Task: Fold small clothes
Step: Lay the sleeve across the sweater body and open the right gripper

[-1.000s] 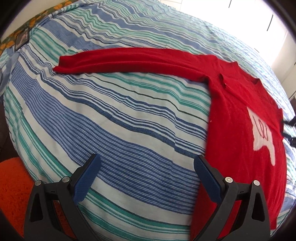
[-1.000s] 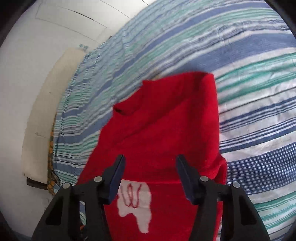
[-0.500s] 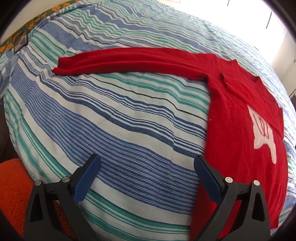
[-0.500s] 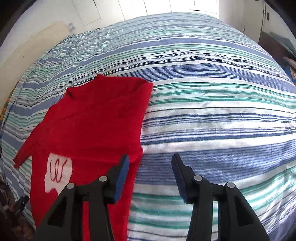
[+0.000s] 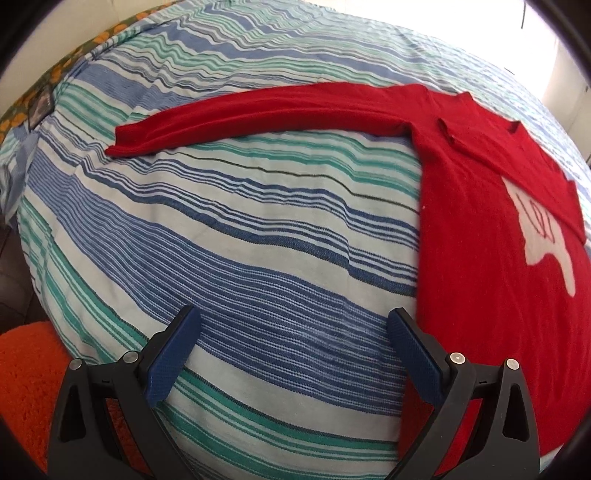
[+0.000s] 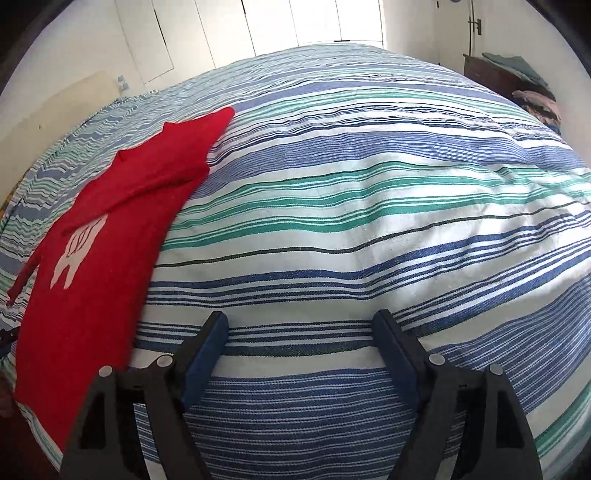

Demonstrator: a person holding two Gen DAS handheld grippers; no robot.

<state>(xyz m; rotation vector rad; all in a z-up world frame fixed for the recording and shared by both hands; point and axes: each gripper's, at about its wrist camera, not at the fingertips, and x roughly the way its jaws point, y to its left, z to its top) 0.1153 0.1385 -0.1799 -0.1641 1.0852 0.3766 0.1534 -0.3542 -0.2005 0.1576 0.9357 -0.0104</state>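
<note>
A red long-sleeved sweater (image 5: 480, 236) with a white motif lies flat on the striped bedspread (image 5: 258, 229). One sleeve (image 5: 258, 114) stretches out to the left across the bed; the other sleeve is folded over the chest (image 6: 147, 177). My left gripper (image 5: 291, 332) is open and empty, low over the bedspread, left of the sweater's body. My right gripper (image 6: 299, 332) is open and empty over bare bedspread, with the sweater (image 6: 92, 258) to its left.
An orange rug (image 5: 26, 376) lies on the floor by the bed's near left corner. A dark cabinet with piled clothes (image 6: 517, 81) stands at the far right. White wardrobe doors (image 6: 258, 26) stand behind the bed.
My right gripper has swung right, off the sweater, and opened wider; the sweater now sits at its left. The left gripper has barely moved.
</note>
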